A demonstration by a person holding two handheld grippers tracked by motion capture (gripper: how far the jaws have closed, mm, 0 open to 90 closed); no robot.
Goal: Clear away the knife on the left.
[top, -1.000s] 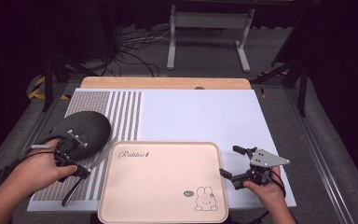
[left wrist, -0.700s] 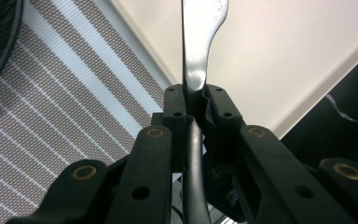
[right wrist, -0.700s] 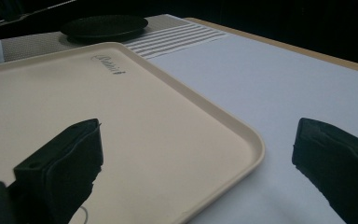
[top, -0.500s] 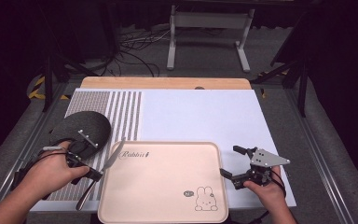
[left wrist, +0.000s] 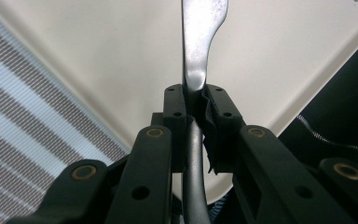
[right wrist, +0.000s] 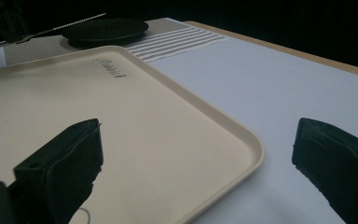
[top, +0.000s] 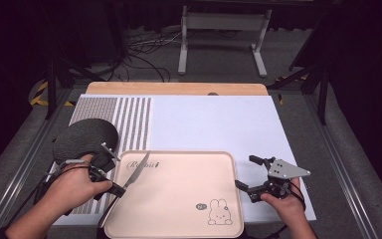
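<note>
Your left gripper [top: 113, 186] sits at the tray's [top: 189, 164] left edge, and its fingers [left wrist: 175, 100] are clenched on a knife [top: 137, 169]. In the left gripper view the knife [left wrist: 200, 42] runs straight up from between the fingers, its metal blade widening over the pale tray [left wrist: 121, 60], while the handle passes back down between the gripper's links. From above, the knife slants up and to the right, its tip over the tray's upper left corner near the printed word.

Your right gripper [top: 252, 177] rests on the white mat [top: 219, 124] just beside the tray's right edge, its fingers [top: 242, 186] spread wide with nothing between them. In the right gripper view one finger [right wrist: 63, 163] stands over the tray [right wrist: 242, 140] and the other [right wrist: 335, 158] over the mat [right wrist: 270, 79], so the tray's rounded corner lies in the gap.

A dark round plate [top: 84, 139] lies on the striped placemat [top: 129, 124] at the desk's left side, just beyond your left hand [top: 72, 184]. A small rabbit print [top: 219, 214] marks the tray's near right corner.
</note>
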